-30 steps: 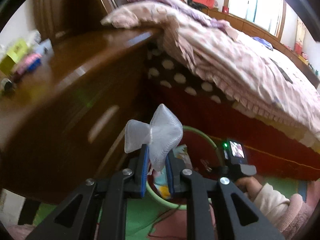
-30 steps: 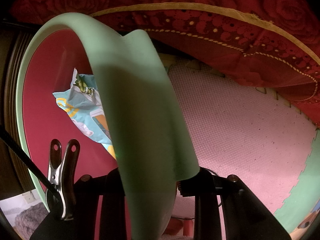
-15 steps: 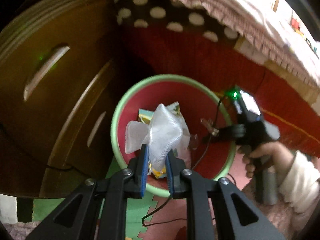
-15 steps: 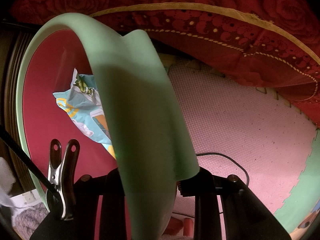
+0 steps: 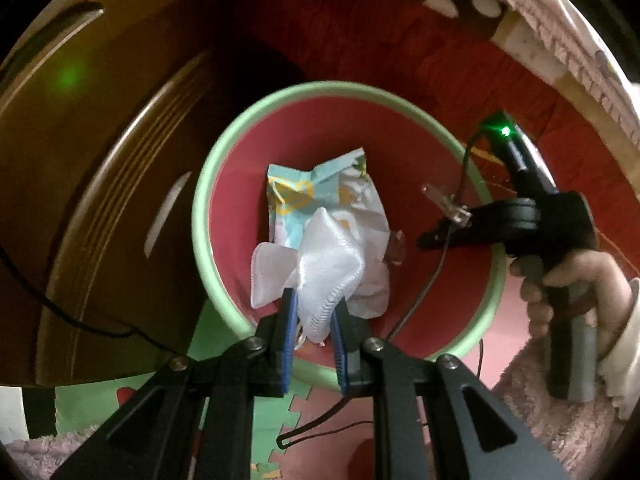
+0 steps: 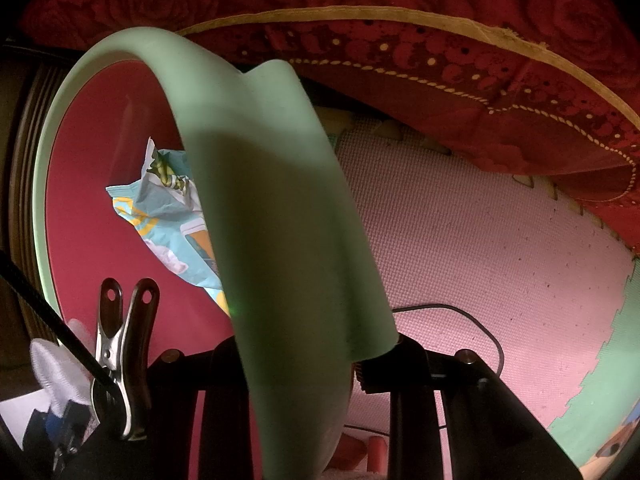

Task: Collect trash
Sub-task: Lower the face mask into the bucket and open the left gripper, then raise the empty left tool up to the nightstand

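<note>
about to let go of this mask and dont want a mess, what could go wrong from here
1. The white face mask, pinched in the left gripper, hangs near the bin's near rim; released here, it might catch the rim or land on the foam mat.
2. The loose black cable crosses the bin's mouth and could snag the mask.
3. The right gripper grips the bin's rim; if it slips, the bin might shift.
</note>
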A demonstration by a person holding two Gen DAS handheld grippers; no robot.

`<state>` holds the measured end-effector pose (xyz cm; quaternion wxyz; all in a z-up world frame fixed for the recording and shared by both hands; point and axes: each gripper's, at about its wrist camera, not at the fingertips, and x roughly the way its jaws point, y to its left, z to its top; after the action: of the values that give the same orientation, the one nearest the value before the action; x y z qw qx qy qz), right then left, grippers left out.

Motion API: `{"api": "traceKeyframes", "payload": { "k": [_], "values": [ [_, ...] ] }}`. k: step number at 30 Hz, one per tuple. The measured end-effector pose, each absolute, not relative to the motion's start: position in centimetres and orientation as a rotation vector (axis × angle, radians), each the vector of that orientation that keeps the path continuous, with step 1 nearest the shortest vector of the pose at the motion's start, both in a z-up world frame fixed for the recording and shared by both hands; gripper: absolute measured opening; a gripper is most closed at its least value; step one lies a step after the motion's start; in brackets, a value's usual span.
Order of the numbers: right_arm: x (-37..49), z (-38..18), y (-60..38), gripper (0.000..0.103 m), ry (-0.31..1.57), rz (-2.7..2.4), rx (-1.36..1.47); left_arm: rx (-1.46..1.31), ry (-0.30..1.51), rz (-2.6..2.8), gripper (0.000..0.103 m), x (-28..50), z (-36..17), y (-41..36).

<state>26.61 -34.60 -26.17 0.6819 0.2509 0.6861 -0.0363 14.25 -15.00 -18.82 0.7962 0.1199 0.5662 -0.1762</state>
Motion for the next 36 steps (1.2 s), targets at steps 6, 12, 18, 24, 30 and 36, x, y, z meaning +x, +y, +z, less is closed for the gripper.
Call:
{"api": "traceKeyframes", "payload": {
  "k": [6, 12, 18, 24, 30, 36],
  "values": [
    [26.6, -26.2, -34.6, 0.028, 1.539, -0.081, 0.563, 0.255, 1.221, -0.385, 0.017, 14.3, -18.9, -14.9],
    [26.6, -26.2, -34.6, 0.028, 1.538, -0.081, 0.563, 0.262, 1.217, -0.398, 0.020, 14.4, -18.9, -15.4],
    [26.6, -26.2, -34.6, 0.028, 1.538, -0.080, 0.563, 0.267, 1.205, -0.375, 0.040, 14.4, -18.4, -15.3],
    [26.5, -26.2, -34.6, 0.028, 1.538, -0.080, 0.564, 0.278, 1.191, -0.370, 0.044, 14.0, -17.6, -15.4],
    [26.5, -26.2, -34.5, 0.028, 1.538, -0.079, 0.565, 0.279, 1.165, -0.385, 0.046, 13.6, -16.3, -15.8],
    [26.5, -26.2, -34.6, 0.028, 1.538, -0.079, 0.565, 0.266, 1.140, -0.392, 0.046, 13.2, -14.8, -15.9]
  ]
}}
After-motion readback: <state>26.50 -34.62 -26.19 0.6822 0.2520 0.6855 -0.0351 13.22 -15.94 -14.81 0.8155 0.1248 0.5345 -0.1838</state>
